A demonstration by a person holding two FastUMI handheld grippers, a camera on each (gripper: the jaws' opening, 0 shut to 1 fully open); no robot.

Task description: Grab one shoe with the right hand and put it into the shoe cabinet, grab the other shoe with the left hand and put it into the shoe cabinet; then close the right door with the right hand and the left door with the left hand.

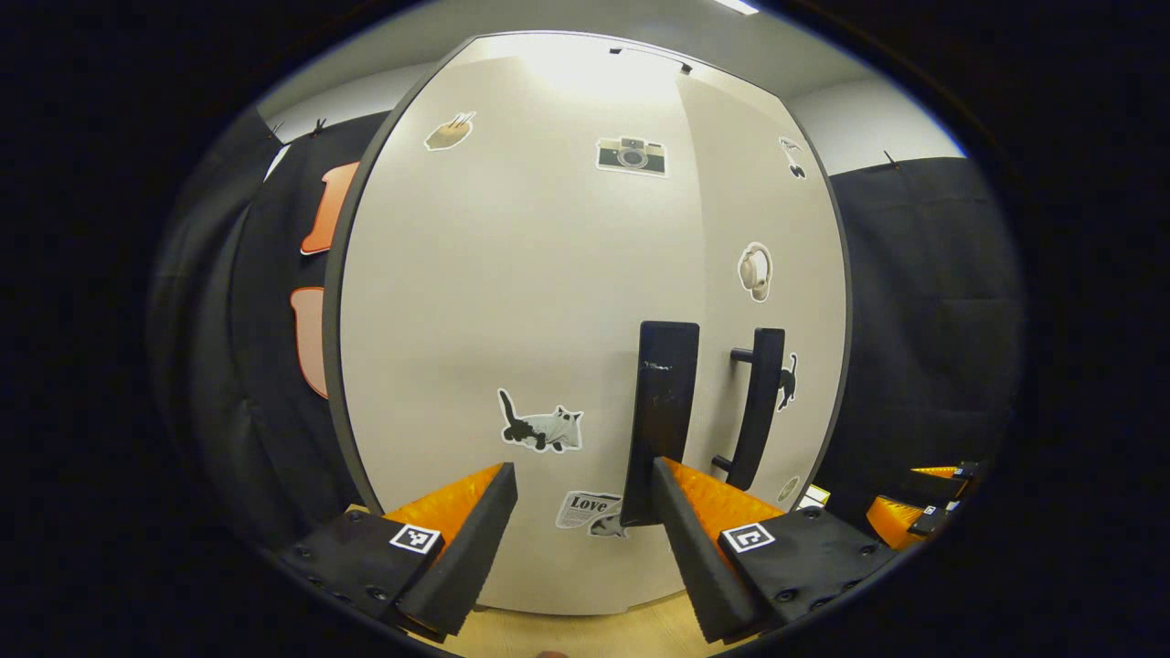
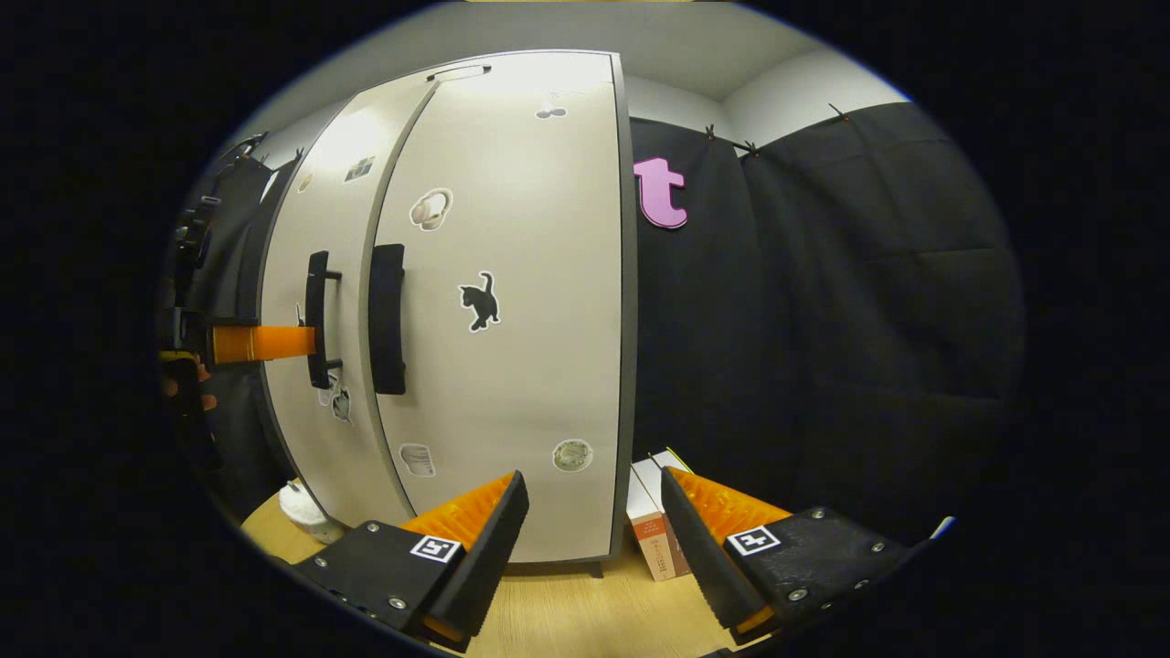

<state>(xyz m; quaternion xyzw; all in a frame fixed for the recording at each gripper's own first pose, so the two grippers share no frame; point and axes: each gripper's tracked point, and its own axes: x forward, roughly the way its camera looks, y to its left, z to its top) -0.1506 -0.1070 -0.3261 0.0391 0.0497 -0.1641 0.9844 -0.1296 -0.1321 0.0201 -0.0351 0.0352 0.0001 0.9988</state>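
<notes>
In the left gripper view my left gripper is spread wide and holding nothing, right up against the left door of the shoe cabinet. Its right finger sits just in front of the left handle; the right handle stands just beyond on the right door.

In the right gripper view my right gripper is also spread and empty, off the right door, which lies flush. A small box stands beside the cabinet on the wooden floor. I cannot see the shoes.
</notes>
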